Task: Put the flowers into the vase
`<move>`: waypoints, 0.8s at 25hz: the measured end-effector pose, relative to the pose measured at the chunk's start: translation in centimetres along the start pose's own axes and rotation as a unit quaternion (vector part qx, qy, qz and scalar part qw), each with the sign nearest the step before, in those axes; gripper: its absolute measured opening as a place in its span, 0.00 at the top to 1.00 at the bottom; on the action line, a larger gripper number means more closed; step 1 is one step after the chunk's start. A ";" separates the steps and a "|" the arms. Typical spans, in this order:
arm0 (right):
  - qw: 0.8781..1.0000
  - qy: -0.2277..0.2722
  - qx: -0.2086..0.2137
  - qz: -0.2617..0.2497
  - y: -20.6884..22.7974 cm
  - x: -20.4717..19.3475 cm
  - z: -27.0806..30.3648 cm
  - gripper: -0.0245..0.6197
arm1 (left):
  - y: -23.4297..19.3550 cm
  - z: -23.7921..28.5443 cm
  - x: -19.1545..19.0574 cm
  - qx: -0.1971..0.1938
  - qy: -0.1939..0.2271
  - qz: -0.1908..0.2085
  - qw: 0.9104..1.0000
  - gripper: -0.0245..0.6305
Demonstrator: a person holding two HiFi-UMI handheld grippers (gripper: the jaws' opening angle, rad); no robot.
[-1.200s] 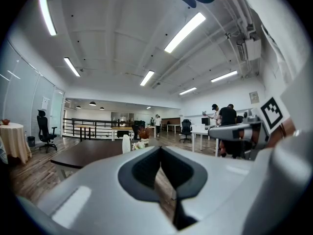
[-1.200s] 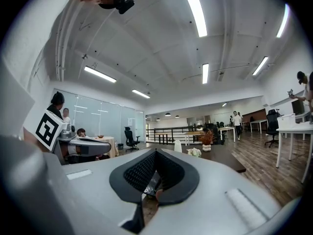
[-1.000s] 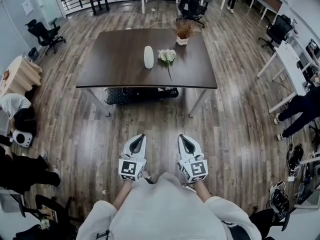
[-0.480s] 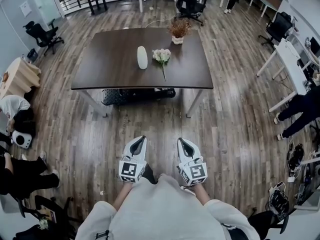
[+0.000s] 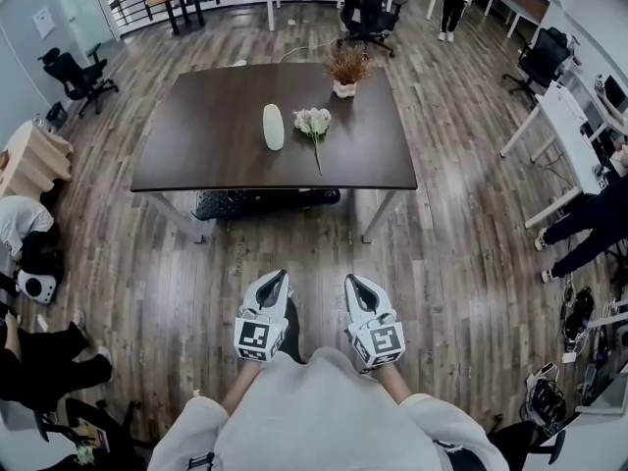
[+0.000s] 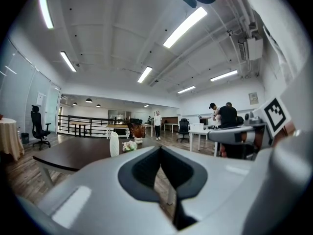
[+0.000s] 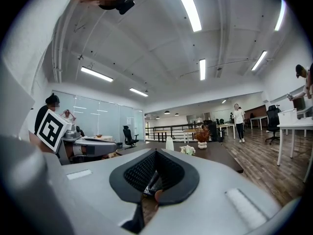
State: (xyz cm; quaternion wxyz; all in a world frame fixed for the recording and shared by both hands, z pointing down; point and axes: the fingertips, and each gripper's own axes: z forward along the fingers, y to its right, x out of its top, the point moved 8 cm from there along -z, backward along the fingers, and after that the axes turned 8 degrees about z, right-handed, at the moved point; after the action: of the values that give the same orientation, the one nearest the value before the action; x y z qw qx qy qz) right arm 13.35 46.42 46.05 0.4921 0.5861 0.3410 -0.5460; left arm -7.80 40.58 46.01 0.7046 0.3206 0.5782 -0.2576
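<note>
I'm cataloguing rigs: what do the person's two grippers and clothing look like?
Left gripper and right gripper match: white rounded shells tapering to dark-lined jaws, each with a cube of black-and-white square markers at the rear. The person wears a light grey top.

A dark brown worktop (image 5: 196, 145) on pale legs stands on the plank floor (image 5: 294, 253). Near its middle a white vase (image 5: 273, 127) stands upright. At the vase's 3 o'clock, near but apart, a small bunch of pale flowers (image 5: 313, 122) lies flat, its blooms toward the far side and its thin stem pointing to 6 o'clock. At the vase's 1 o'clock, by the far edge, sits a small white pot (image 5: 344, 68) of brownish stalks (dried, by the look).
</note>
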 end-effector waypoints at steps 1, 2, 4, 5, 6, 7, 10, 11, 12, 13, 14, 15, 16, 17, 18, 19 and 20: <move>1.000 0.002 -0.001 -0.002 0.3 0.0 0.8 0.97 | -0.6 0.7 -0.2 -0.001 0.001 0.000 1.000 0.95; 1.000 0.003 -0.003 -0.003 0.5 0.0 1.6 0.97 | -1.1 1.3 -0.4 -0.003 0.001 0.000 1.000 0.95; 1.000 0.007 -0.007 -0.004 1.1 0.0 3.3 0.97 | -2.5 2.9 -0.9 -0.005 0.001 -0.001 1.000 0.95; 1.000 0.008 -0.009 -0.004 1.3 0.1 4.3 0.97 | -3.3 3.7 -1.1 -0.005 0.002 -0.003 1.000 0.95; 1.000 0.009 -0.011 -0.004 1.5 0.2 5.5 0.97 | -4.2 4.7 -1.2 -0.006 0.005 -0.004 1.000 0.95; 1.000 0.010 -0.012 -0.006 1.8 0.4 6.9 0.97 | -5.3 5.8 -1.3 -0.008 0.008 -0.004 1.000 0.95; 1.000 0.013 -0.018 -0.009 2.7 0.9 11.6 0.97 | -8.7 9.4 -1.6 -0.019 0.015 -0.001 1.000 0.95; 1.000 0.014 -0.021 -0.010 3.0 1.3 13.3 0.97 | -9.9 10.7 -1.5 -0.024 0.016 -0.001 1.000 0.95; 1.000 0.014 -0.023 -0.010 3.1 1.7 15.0 0.97 | -11.2 11.9 -1.3 -0.029 0.016 -0.002 0.999 0.95; 1.000 0.013 -0.025 -0.012 3.2 2.3 16.9 0.97 | -12.6 13.1 -1.0 -0.032 0.017 -0.004 0.999 0.95; 0.999 0.013 -0.026 -0.014 3.4 3.0 18.7 0.97 | -14.1 14.3 -0.7 -0.034 0.017 -0.006 0.999 0.95; 0.999 0.014 -0.026 -0.016 3.5 3.6 20.6 0.97 | -15.7 15.5 -0.5 -0.036 0.017 -0.007 0.999 0.95; 0.999 0.015 -0.027 -0.016 3.7 4.3 22.4 0.97 | -17.1 16.7 -0.3 -0.038 0.017 -0.009 0.999 0.95; 0.999 0.016 -0.027 -0.016 3.8 4.9 24.0 0.97 | -18.4 17.9 -0.2 -0.039 0.017 -0.009 0.999 0.95; 0.999 0.017 -0.028 -0.016 4.1 5.5 25.6 0.97 | -19.6 19.0 0.1 -0.041 0.020 -0.007 0.999 0.95; 0.999 0.020 -0.028 -0.015 4.3 6.1 27.1 0.97 | -20.7 20.0 0.4 -0.041 0.024 -0.003 0.999 0.95; 0.999 0.023 -0.028 -0.015 4.6 6.5 28.6 0.97 | -21.8 21.0 0.9 -0.041 0.028 0.001 0.999 0.95</move>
State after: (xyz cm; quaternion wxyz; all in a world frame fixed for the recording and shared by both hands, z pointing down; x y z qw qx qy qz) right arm 10.05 17.11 42.93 0.4919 0.5792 0.3763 -0.5300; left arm -9.97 10.46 44.46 0.7011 0.2992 0.6073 -0.2238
